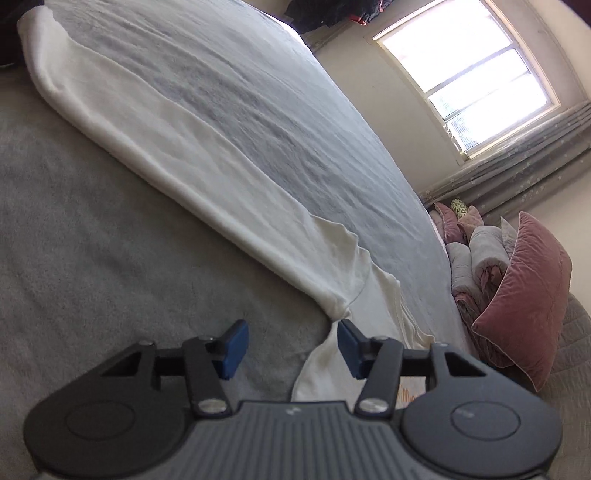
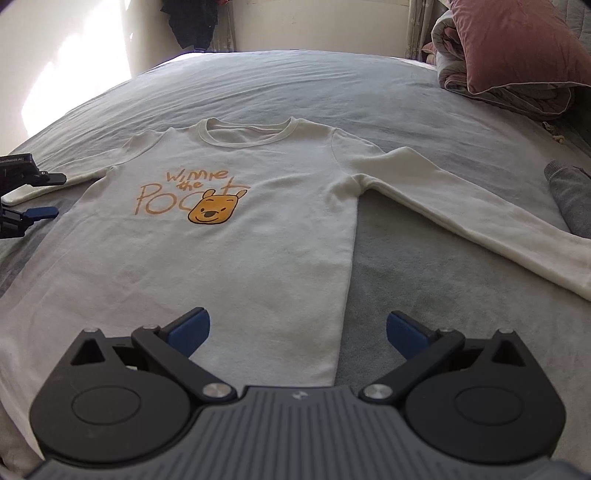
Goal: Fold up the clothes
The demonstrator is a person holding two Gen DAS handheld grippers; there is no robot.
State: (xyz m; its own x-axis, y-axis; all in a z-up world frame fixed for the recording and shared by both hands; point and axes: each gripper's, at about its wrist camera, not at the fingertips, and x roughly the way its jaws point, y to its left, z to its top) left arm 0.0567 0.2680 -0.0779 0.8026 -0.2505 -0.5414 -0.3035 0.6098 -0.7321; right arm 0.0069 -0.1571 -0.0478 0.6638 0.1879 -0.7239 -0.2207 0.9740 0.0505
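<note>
A white long-sleeved shirt (image 2: 240,258) with an orange bear print lies face up and flat on the grey bed (image 2: 295,81), both sleeves spread out. My right gripper (image 2: 297,332) hovers open and wide over the shirt's lower right hem corner, holding nothing. My left gripper (image 2: 55,195) is at the far left, with the end of the left sleeve showing between its fingers. In the left wrist view, a white sleeve (image 1: 166,140) runs diagonally down to the armpit just ahead of my left gripper (image 1: 291,347). Its pads stand apart, with cloth beside the right one.
A pink pillow (image 2: 517,40) and a rolled quilt sit at the bed's far right corner. A grey garment (image 2: 572,199) lies by the right sleeve. Dark clothes (image 2: 192,22) hang on the back wall. A bright window (image 1: 469,70) and curtains stand beyond the bed.
</note>
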